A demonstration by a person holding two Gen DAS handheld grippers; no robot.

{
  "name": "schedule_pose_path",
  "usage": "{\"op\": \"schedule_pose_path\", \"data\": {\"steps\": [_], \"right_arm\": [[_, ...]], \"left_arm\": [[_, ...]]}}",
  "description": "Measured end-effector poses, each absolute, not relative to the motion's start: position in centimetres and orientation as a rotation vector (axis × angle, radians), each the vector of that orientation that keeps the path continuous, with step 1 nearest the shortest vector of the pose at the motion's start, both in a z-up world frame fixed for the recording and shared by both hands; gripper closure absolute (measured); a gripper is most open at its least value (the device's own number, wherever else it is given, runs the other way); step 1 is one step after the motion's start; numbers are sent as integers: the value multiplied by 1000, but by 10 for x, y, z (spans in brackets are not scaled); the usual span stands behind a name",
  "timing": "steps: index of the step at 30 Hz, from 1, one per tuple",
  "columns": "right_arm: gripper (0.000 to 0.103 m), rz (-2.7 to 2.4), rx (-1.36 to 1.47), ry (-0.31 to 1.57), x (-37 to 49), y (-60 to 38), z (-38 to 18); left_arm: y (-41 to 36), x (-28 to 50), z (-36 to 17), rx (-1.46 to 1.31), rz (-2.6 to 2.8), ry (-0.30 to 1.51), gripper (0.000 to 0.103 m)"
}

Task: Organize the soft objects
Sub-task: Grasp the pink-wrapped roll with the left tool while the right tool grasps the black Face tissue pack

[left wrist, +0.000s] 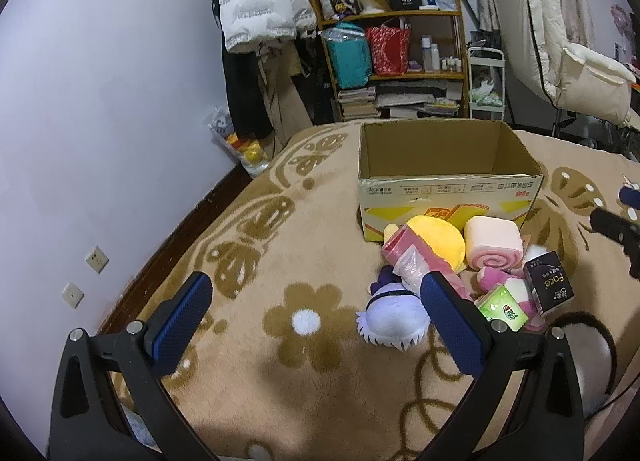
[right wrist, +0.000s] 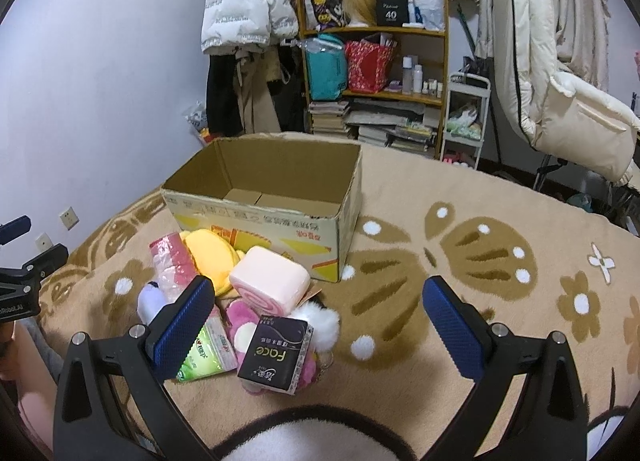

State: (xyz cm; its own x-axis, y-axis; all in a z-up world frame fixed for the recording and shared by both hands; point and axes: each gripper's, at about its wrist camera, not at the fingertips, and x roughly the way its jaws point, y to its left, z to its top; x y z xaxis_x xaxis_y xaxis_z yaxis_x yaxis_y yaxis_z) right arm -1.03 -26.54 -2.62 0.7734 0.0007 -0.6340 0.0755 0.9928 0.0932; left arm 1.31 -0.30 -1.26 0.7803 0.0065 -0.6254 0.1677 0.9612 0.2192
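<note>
Both hand-held grippers [left wrist: 316,325] [right wrist: 320,325] agape, empty, above fuzzy plush toys [right wrist: 272,281], corrugated box [right wrist: 280,189].

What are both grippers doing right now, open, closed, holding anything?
Left gripper: open, holding nothing.
Right gripper: open, holding nothing.

The blanket [right wrist: 460,197] is tan with brown flowers and butterflies dotted white. The box [right wrist: 256,229] is plain brown cardboard inside; its front is cream with yellow and orange blocks and red print. The roll [right wrist: 272,281] is pale pink with a darker pink swirl on its end. The cushion [right wrist: 212,257] is yellow. The wrapped pack [left wrist: 412,257] is pink under clear film. The doll [left wrist: 394,315] is lavender and white with a dark purple band. The tissue pack [right wrist: 276,353] is black with silver "Face" lettering. The green pack [right wrist: 208,353] is bright green and white. Each gripper's pads [left wrist: 182,321] are blue on black frames. The wall [left wrist: 100,101] is pale lilac.
</note>
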Motion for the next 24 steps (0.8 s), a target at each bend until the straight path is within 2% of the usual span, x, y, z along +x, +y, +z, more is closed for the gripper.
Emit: {"op": "schedule_pose_path", "data": {"steps": [24], "right_arm": [[0,22,226,865,42,-262,-66]], "left_arm": [[-51,87,-44,283,-129,837,0]]}}
